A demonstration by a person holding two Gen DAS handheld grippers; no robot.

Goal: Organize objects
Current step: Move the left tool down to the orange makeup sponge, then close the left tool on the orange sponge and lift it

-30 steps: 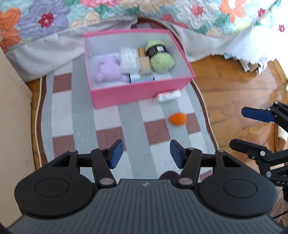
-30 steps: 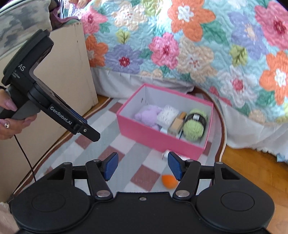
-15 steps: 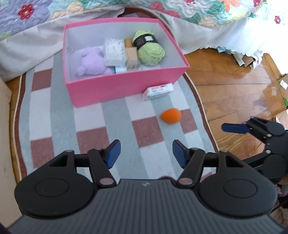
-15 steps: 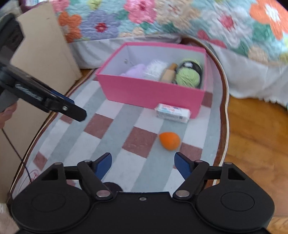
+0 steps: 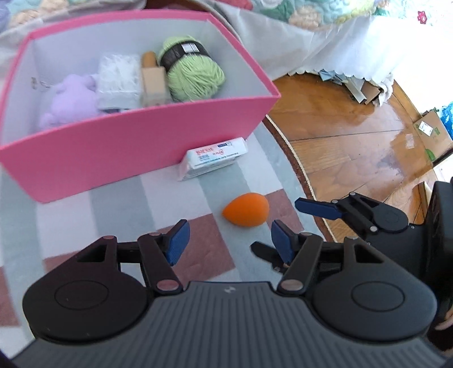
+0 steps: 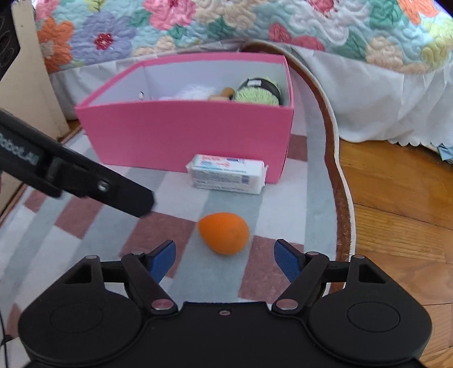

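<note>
An orange egg-shaped sponge [image 5: 245,209] [image 6: 223,233] lies on the checked rug. Behind it, a white pack of wipes [image 5: 213,158] [image 6: 228,174] rests against the pink box [image 5: 127,153] [image 6: 184,136]. The box holds green yarn [image 5: 192,76], a purple plush [image 5: 70,99], a white packet [image 5: 119,82] and a small brown box [image 5: 153,79]. My left gripper [image 5: 229,240] is open and empty, just short of the sponge. My right gripper [image 6: 225,254] [image 5: 288,226] is open wide, low over the rug, its fingers on either side of the sponge's near end without touching it.
The checked rug [image 6: 158,226] ends in a brown border, with wooden floor [image 5: 354,147] to the right. A flowered quilt [image 6: 226,25] and white bed skirt hang behind the box. A beige panel [image 6: 31,93] stands at the left. Cardboard scraps [image 5: 365,90] lie by the bed.
Both grippers have come down and forward toward the sponge, so the box and sponge look larger. Both pairs of jaws stand wider than a second ago, the right more so.
</note>
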